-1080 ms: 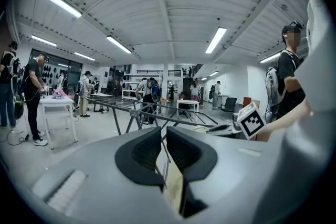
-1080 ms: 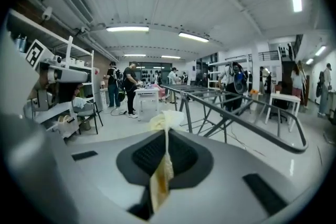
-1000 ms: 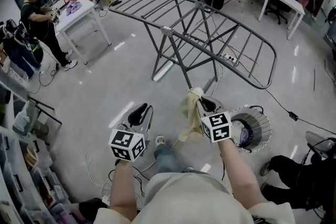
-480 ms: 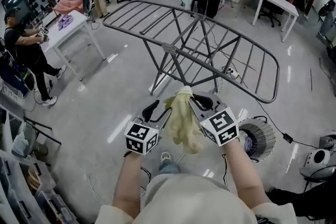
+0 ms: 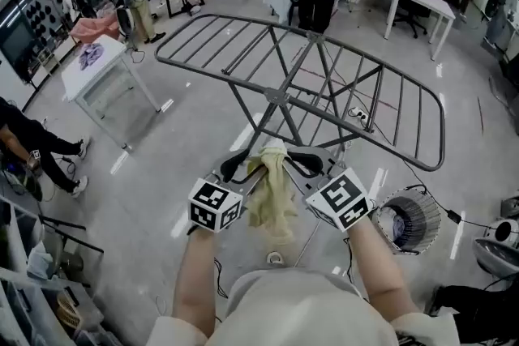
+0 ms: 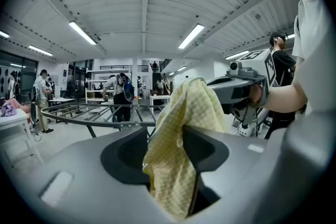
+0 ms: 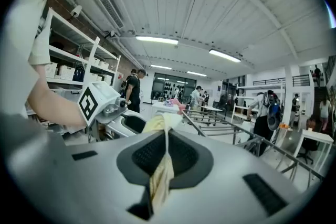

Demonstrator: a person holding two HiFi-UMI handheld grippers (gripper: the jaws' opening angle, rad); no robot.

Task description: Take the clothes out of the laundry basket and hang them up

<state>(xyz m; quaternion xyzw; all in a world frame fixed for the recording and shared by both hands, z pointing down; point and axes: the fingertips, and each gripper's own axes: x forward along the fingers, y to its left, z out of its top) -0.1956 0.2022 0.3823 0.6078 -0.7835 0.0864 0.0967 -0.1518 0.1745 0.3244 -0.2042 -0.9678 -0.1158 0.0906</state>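
The yellow cloth hangs just before the near rail of the drying rack, pinched tight in the right gripper. On the left gripper the jaws have just been opening and stand apart, with the cloth loose between them. With only one pinch on it, the cloth may slip or hang bunched. Both grippers point nearly level at the rack.

Pale yellow checked cloth, grey rack
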